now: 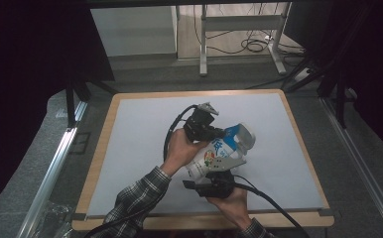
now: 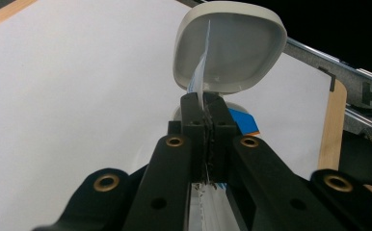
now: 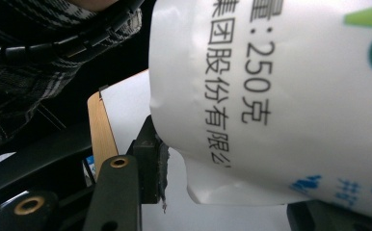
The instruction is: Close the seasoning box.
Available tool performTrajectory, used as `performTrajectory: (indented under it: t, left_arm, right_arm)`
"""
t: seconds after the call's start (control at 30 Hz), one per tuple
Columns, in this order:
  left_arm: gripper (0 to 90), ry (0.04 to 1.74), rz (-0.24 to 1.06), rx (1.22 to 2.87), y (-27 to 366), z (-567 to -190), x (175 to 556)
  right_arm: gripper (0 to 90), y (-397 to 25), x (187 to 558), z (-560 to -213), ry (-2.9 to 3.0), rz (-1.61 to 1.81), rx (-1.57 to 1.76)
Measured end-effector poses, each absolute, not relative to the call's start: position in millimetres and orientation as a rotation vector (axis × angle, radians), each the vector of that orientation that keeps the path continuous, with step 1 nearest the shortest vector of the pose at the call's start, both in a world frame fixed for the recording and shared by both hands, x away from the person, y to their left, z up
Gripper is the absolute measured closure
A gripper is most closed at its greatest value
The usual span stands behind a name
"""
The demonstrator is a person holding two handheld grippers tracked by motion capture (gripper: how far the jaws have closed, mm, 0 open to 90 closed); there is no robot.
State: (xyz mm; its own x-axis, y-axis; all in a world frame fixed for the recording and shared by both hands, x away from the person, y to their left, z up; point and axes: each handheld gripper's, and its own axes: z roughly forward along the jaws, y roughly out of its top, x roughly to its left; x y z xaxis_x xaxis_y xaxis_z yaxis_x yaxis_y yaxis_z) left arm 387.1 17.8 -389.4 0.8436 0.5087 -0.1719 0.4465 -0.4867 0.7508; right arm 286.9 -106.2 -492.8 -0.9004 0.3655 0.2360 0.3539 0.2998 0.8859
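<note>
White pouch (image 1: 218, 154) held over the table (image 1: 130, 129): left gripper (image 1: 218, 133) clamped on its edge, right gripper (image 1: 225, 167) gripping its bottom.

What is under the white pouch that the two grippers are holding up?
Under the white pouch lies the pale mat covering the wooden table, nothing else there. The right gripper and hand cover part of the mat beneath it. The left gripper pinches its top seam.
</note>
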Motion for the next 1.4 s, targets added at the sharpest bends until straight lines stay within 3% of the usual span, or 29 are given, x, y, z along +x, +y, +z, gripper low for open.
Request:
performTrajectory:
  t: [1.4]
  left_arm:
    - [88.7, 0.683, 0.148, 2.165, 10.3, -382.2, 380.0]
  right_arm:
    - [54.0, -99.2, 291.2, -495.7, 2.517, 1.666, 0.723]
